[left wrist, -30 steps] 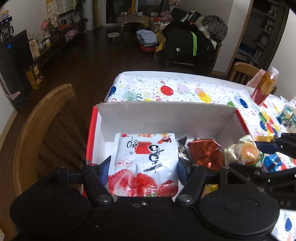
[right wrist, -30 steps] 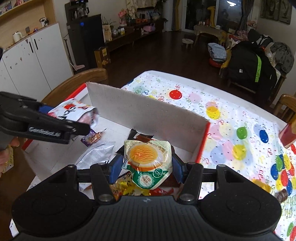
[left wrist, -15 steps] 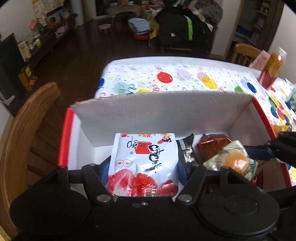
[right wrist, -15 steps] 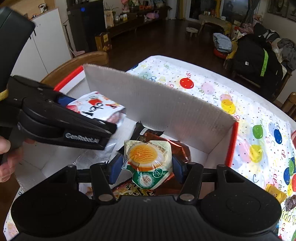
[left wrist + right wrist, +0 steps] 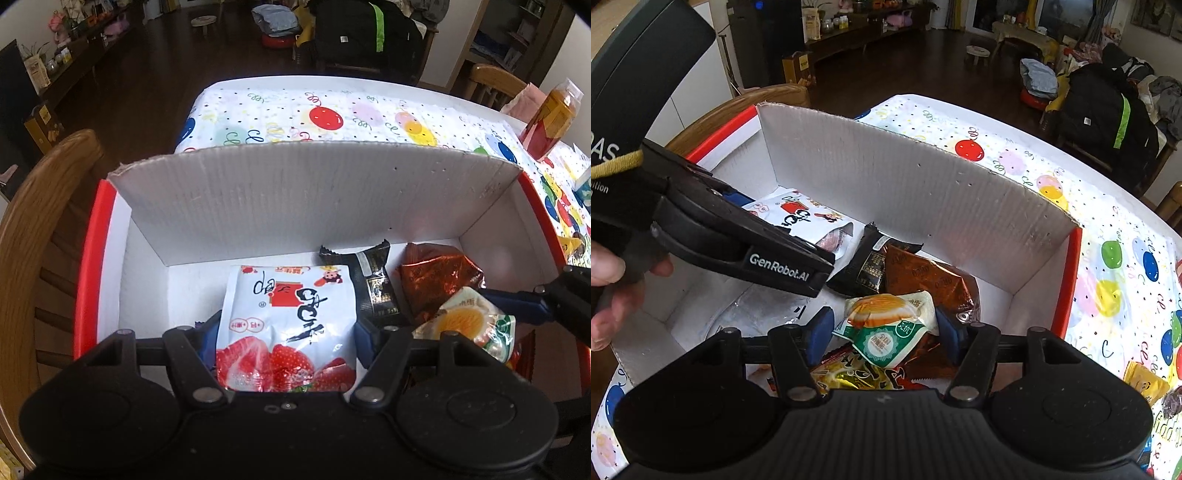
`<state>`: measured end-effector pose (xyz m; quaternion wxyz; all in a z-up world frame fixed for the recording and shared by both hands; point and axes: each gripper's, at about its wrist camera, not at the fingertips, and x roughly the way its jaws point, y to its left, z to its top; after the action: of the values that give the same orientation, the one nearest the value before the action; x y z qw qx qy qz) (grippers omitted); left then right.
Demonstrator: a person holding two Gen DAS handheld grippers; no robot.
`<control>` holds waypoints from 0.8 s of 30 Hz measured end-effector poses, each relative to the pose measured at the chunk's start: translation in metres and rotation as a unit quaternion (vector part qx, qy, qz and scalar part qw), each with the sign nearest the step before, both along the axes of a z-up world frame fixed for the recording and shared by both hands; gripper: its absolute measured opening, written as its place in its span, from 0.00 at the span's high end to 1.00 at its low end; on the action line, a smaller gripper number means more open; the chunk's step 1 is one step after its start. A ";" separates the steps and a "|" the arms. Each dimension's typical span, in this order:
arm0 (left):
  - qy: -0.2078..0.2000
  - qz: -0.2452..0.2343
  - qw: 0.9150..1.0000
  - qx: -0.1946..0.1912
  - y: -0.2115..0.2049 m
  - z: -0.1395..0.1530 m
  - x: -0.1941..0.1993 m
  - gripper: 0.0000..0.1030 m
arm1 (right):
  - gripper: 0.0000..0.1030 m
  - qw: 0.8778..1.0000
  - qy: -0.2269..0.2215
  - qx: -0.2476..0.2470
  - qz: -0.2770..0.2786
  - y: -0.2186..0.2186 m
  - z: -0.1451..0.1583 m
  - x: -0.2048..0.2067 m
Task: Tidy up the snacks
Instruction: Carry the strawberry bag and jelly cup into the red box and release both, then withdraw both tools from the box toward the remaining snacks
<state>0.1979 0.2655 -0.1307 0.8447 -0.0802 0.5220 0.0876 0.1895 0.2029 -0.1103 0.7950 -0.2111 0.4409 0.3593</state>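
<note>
Here, white box (image 5: 306, 199) on a balloon-print table, left gripper (image 5: 286, 332) clamped on a strawberry packet (image 5: 288, 321) inside the box, right gripper (image 5: 882, 328) pinching an egg-print packet (image 5: 886, 325) inside, above a brown wrapper (image 5: 923, 277).

I have brought both grippers down and forward into the white cardboard box with the red rim (image 5: 88, 258). My left gripper (image 5: 286, 328) has carried the white strawberry-print snack bag (image 5: 288, 317) from above the near edge to low over the box floor. My right gripper (image 5: 882, 328) has lowered the orange-and-green sealed pastry packet (image 5: 886, 321) onto the copper foil packet (image 5: 923, 277).
</note>
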 end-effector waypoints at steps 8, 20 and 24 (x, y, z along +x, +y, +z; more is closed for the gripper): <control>-0.029 -0.001 1.000 0.008 -0.007 0.016 -0.007 0.22 | 0.38 1.000 -0.004 0.011 -0.002 -0.008 0.009 -0.005; -0.067 0.007 0.998 0.020 -0.015 0.048 -0.035 0.19 | 0.29 0.998 -0.009 0.059 -0.029 -0.043 0.044 -0.020; -0.083 0.006 0.996 0.025 -0.022 0.060 -0.050 0.18 | 0.28 0.996 -0.012 0.081 -0.036 -0.057 0.060 -0.027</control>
<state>0.1481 0.2432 -0.0711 0.8864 -0.0692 0.4469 0.0989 0.1627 0.1460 -0.0508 0.8269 -0.1347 0.4081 0.3626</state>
